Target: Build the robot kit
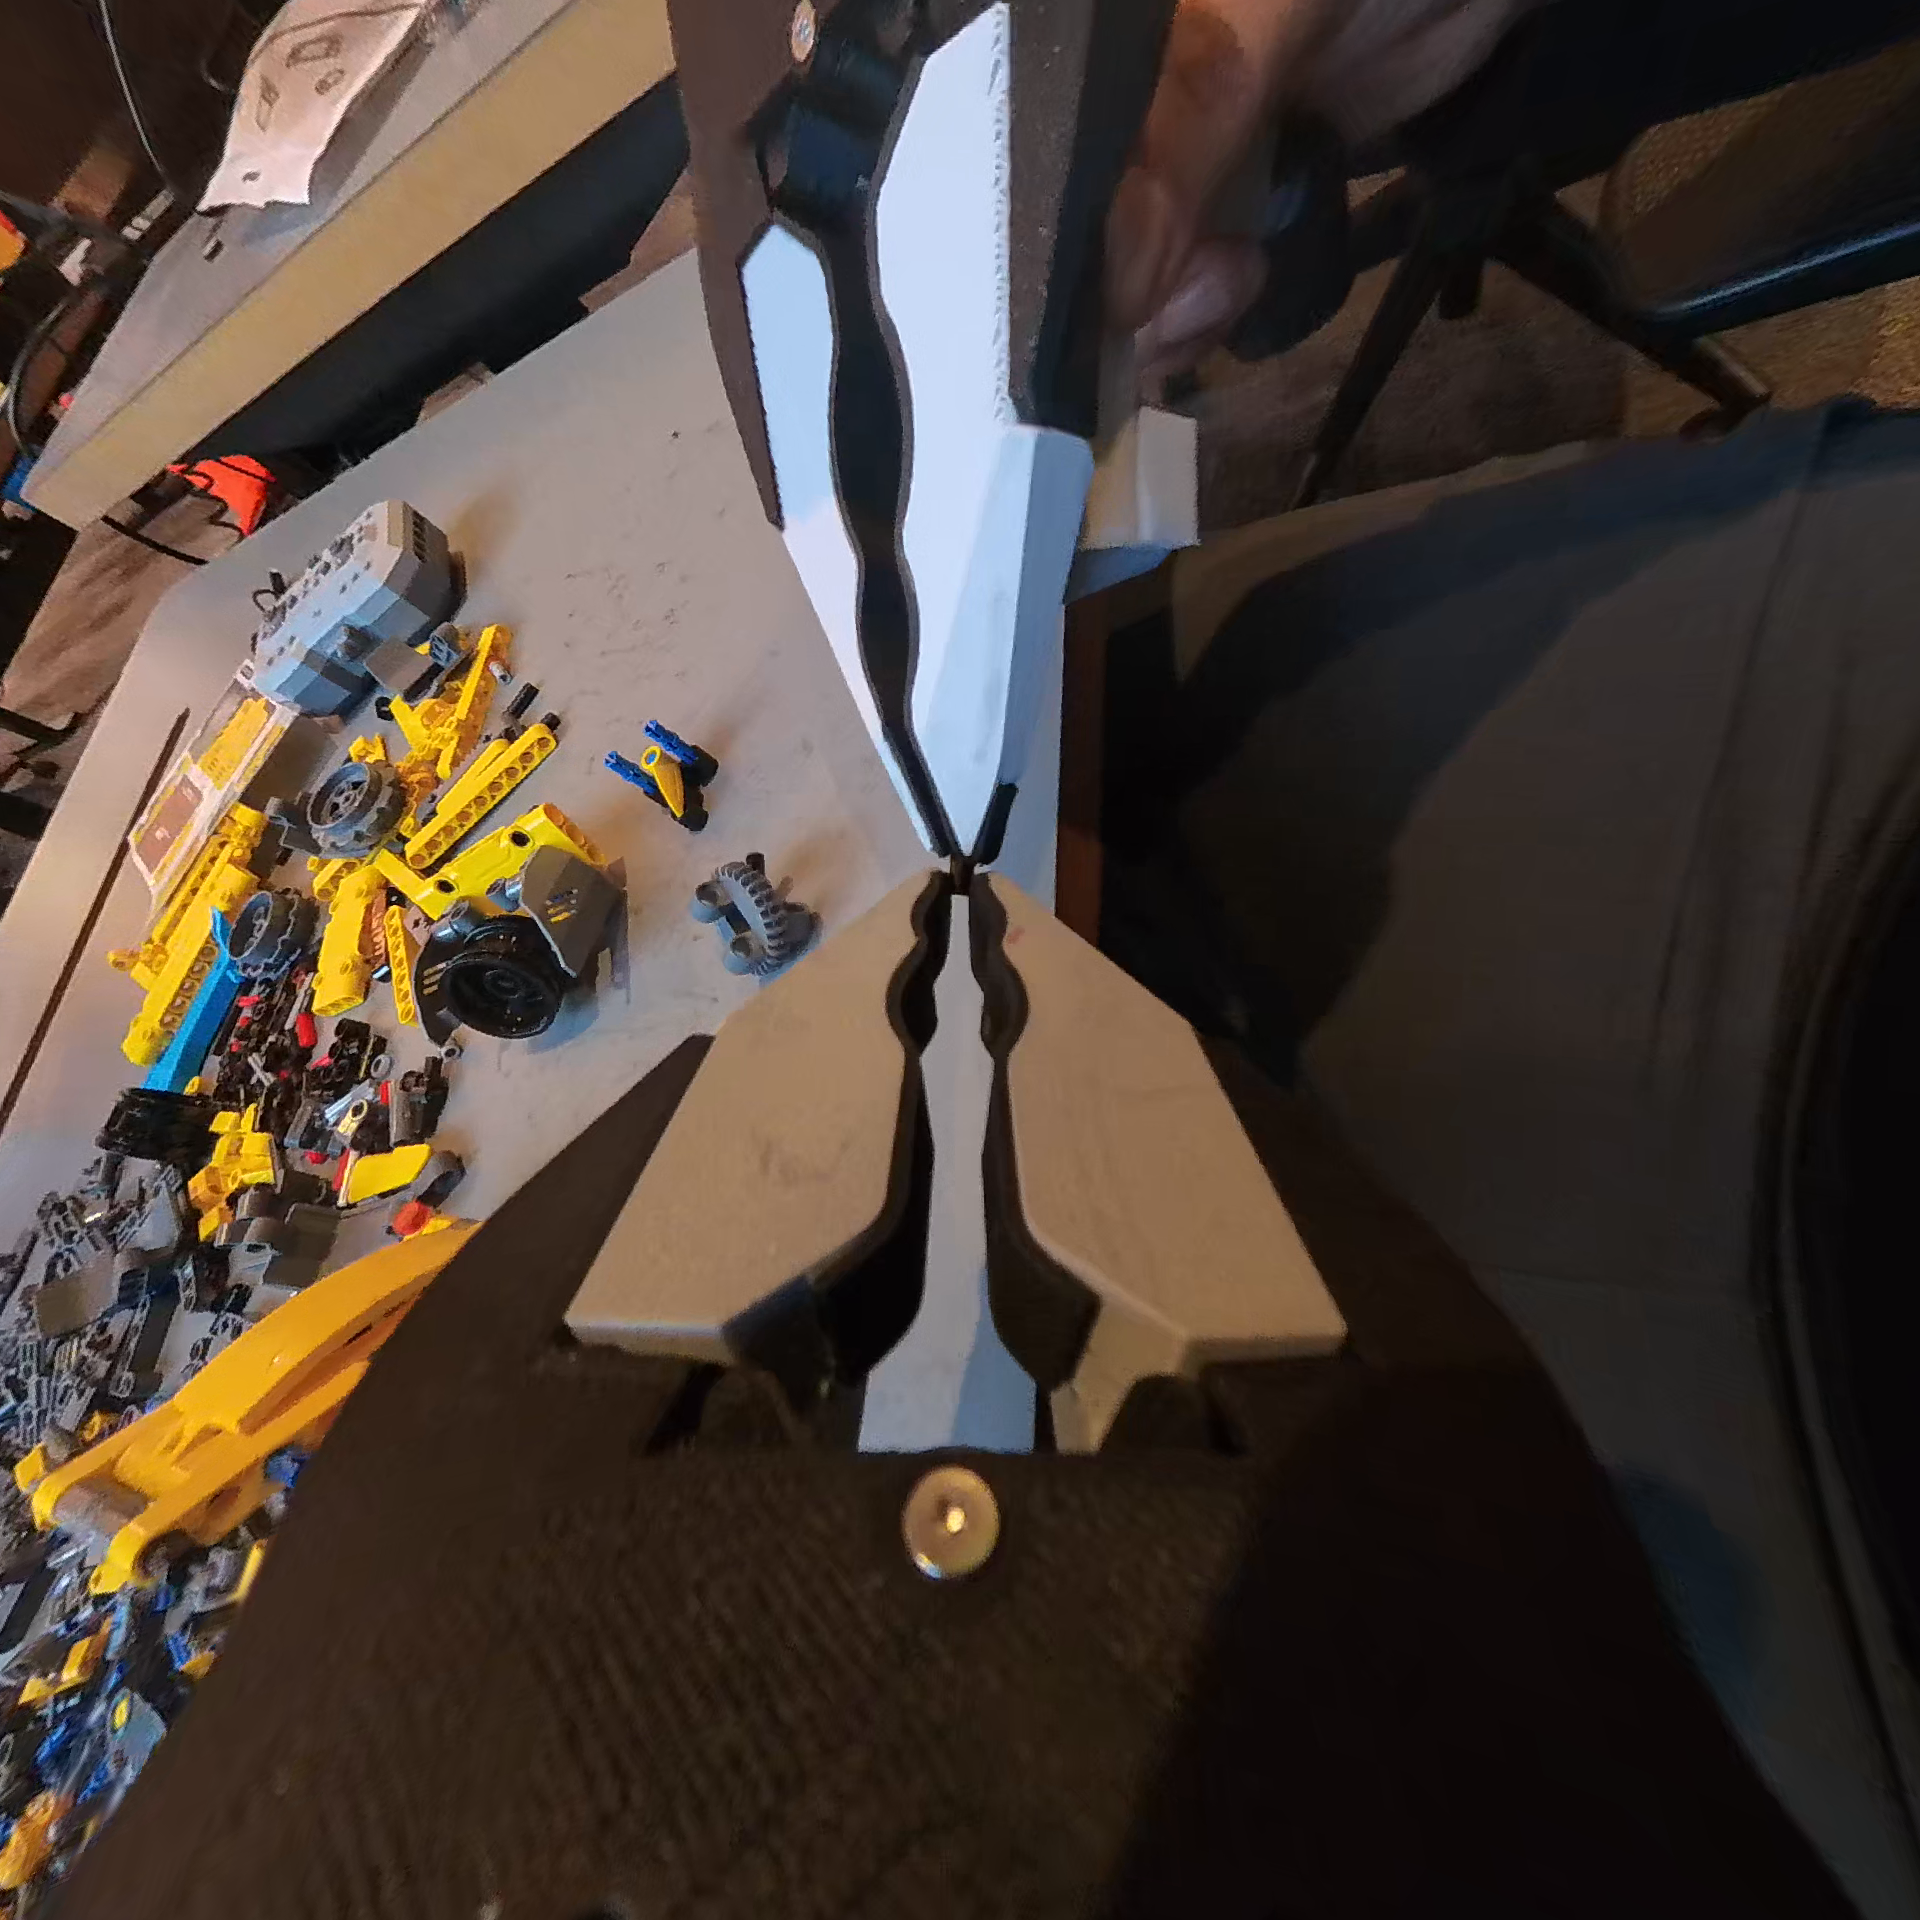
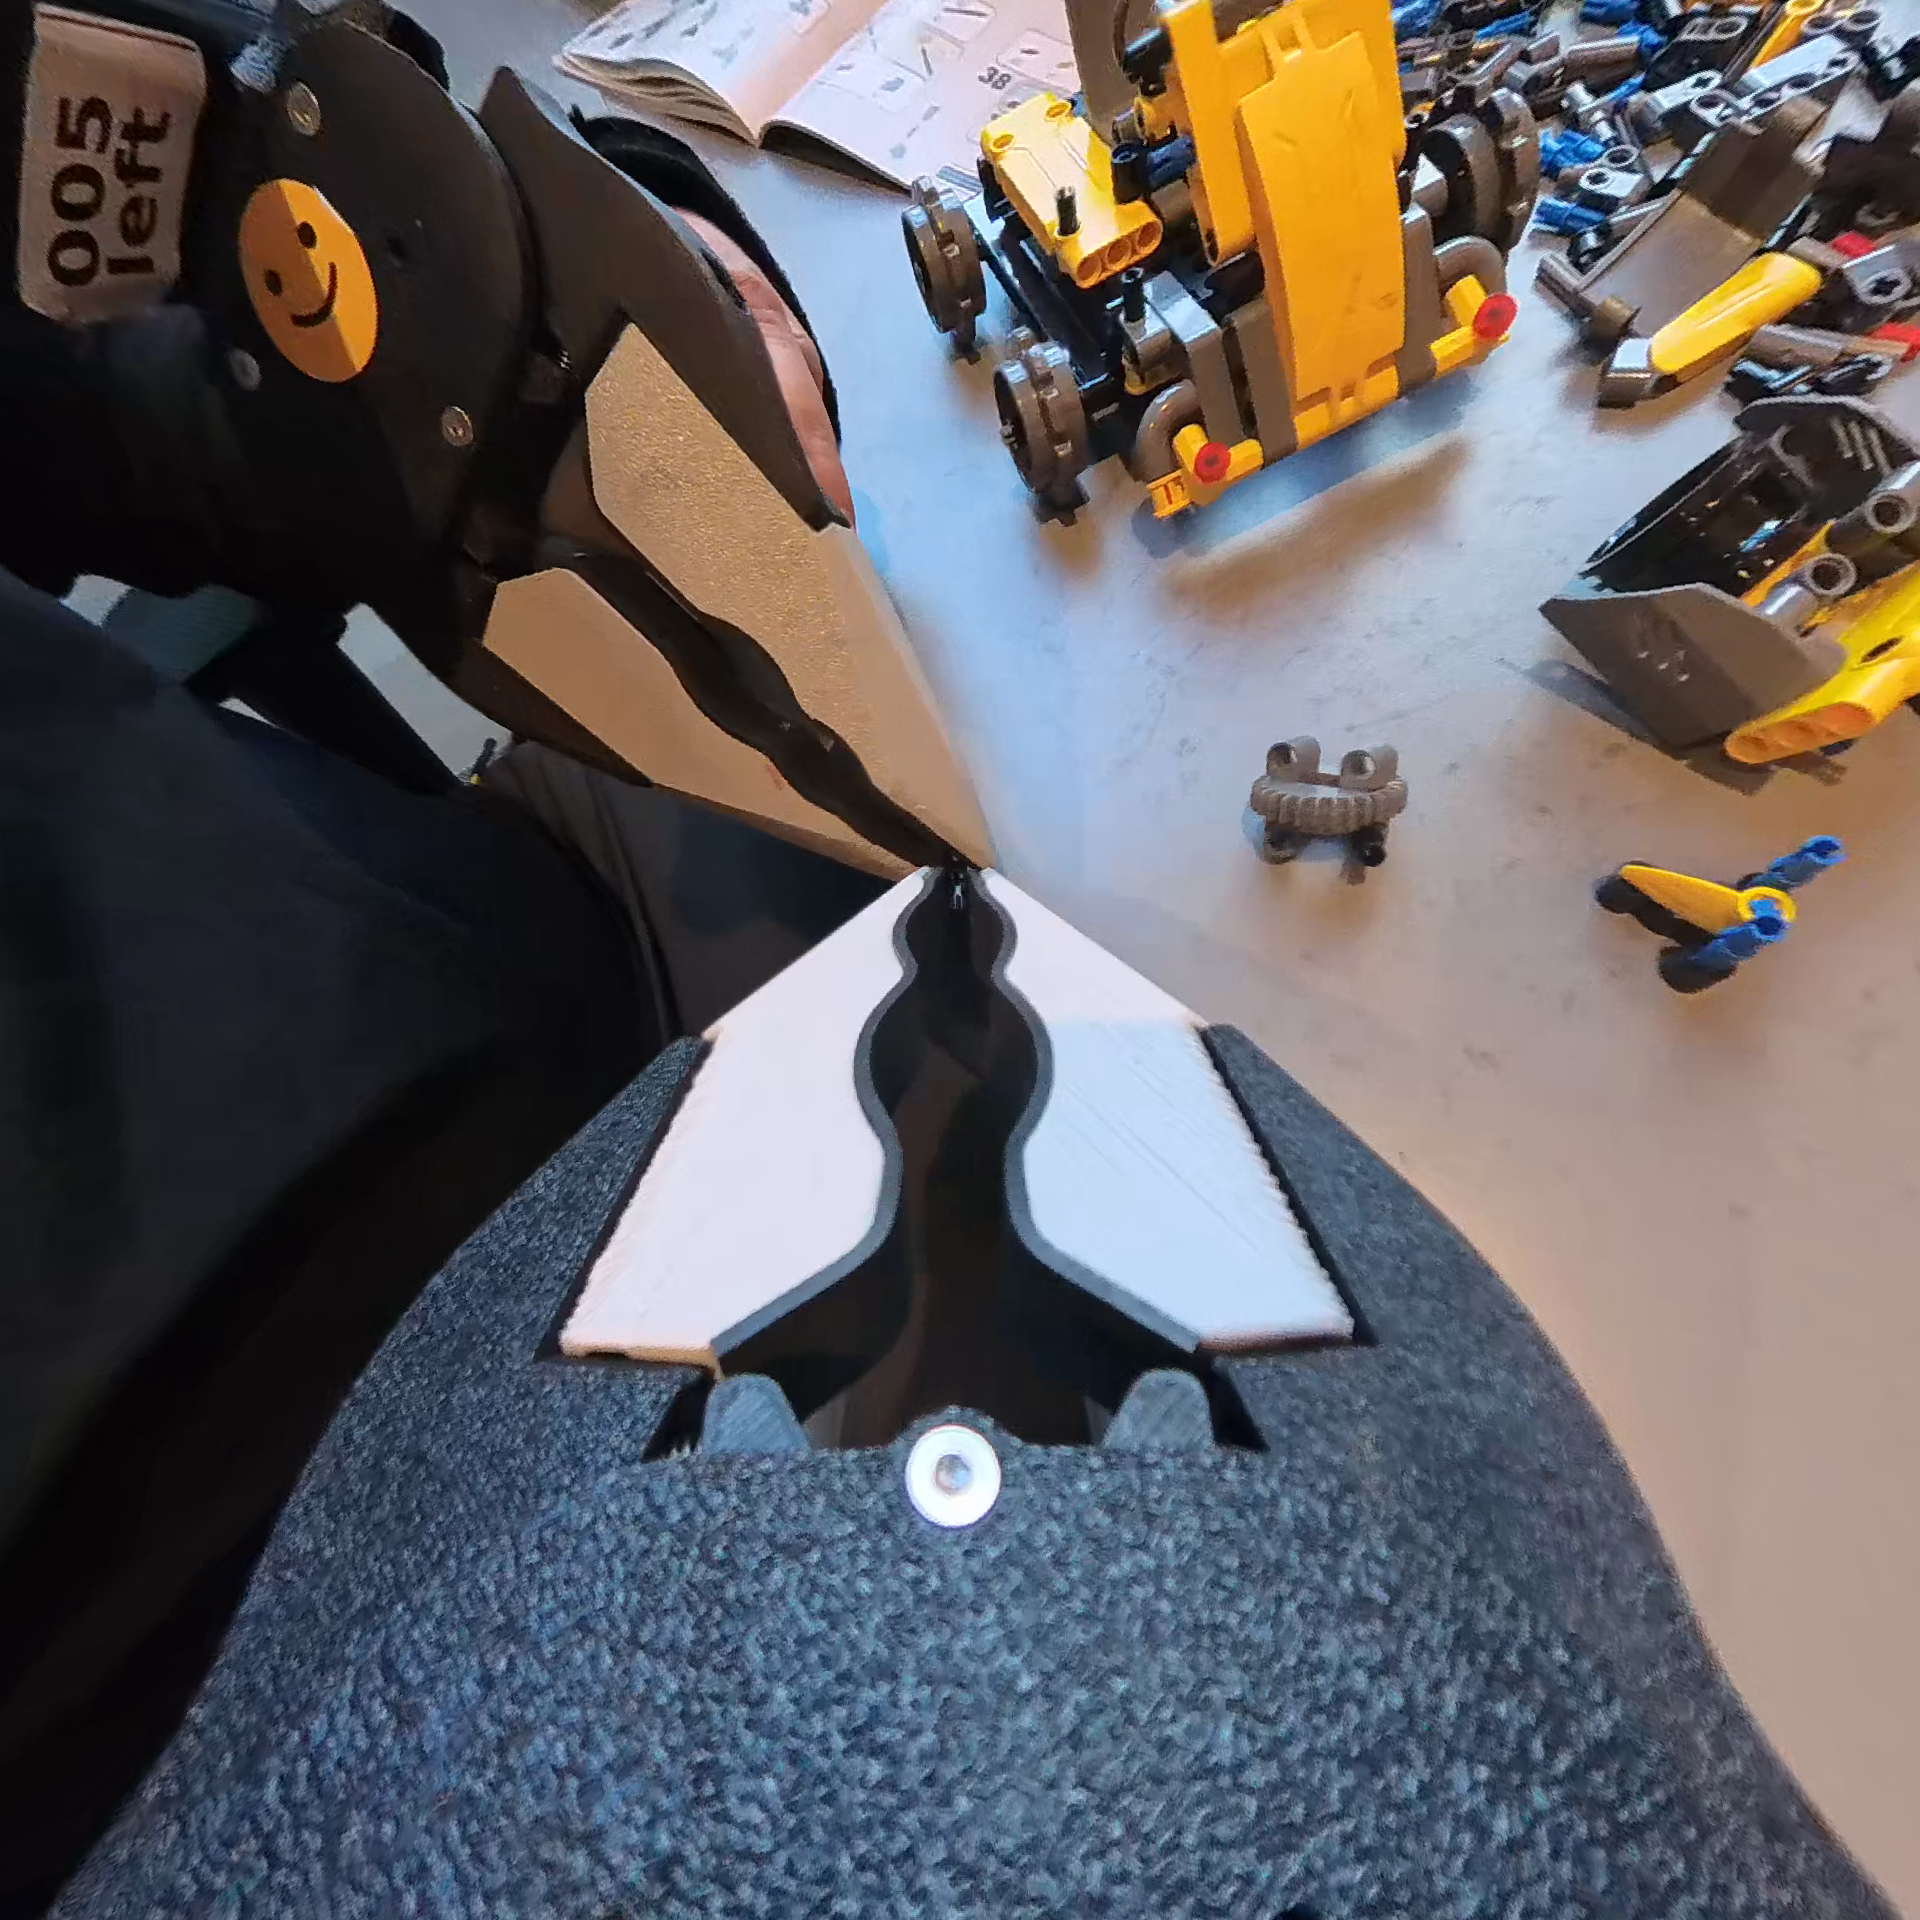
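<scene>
where the pale grey table [image 2: 1195,675] meets its near edge, a second table [image 1: 343,281] stands beyond it over a dim floor. a half-built yellow vehicle [image 2: 1236,281] sits far back beside an open booklet [image 2: 821,73], with a loose heap of yellow, black and grey pieces [image 1: 260,1039] spread around. nearer lie a grey gear assembly [image 2: 1325,795] and a small yellow-and-blue piece [image 2: 1714,914], both apart from the grippers. the left gripper [image 1: 951,883] and right gripper [image 2: 951,883] meet tip to tip above the table edge, each with fingers nearly closed, pinching one tiny black pin [image 2: 953,891] between them; its long axis is too small to tell.
</scene>
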The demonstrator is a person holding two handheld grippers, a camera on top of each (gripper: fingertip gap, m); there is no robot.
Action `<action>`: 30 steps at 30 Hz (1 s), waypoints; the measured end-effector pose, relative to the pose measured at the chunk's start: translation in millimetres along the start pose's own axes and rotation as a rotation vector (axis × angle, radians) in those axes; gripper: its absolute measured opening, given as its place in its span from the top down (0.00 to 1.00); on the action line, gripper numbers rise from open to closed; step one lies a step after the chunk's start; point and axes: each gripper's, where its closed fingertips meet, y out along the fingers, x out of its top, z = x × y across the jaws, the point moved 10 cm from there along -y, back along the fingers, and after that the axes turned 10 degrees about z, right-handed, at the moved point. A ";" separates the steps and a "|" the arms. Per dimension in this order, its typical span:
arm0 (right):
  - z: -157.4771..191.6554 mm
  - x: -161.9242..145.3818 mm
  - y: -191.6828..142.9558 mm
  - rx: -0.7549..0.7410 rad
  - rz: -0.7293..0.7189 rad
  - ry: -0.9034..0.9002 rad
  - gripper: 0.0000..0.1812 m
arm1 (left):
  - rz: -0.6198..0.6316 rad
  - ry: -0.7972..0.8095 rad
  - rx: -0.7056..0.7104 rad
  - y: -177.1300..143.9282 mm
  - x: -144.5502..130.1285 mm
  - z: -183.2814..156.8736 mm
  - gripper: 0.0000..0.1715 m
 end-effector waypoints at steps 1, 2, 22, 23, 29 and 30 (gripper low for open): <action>1.0 -0.5 -0.9 -0.011 0.004 -0.008 0.98 | -0.001 0.006 0.005 0.2 1.0 -0.8 0.99; 2.0 -1.4 -0.8 -0.021 0.018 -0.018 0.98 | 0.004 0.012 -0.003 1.2 1.7 -2.0 0.99; 45.6 0.9 -16.2 -0.425 -0.018 -0.524 0.98 | -0.131 -0.264 -0.295 -20.0 2.1 25.5 0.97; 47.4 1.5 -15.5 -0.426 -0.018 -0.533 0.98 | -0.133 -0.256 -0.291 -20.8 2.5 25.5 0.97; 51.9 4.0 -14.5 -0.448 -0.007 -0.560 0.98 | -0.151 -0.175 -0.277 -24.2 4.3 20.6 0.98; 52.1 3.9 -15.2 -0.446 -0.008 -0.559 0.98 | -0.151 -0.164 -0.275 -24.9 5.1 19.9 0.97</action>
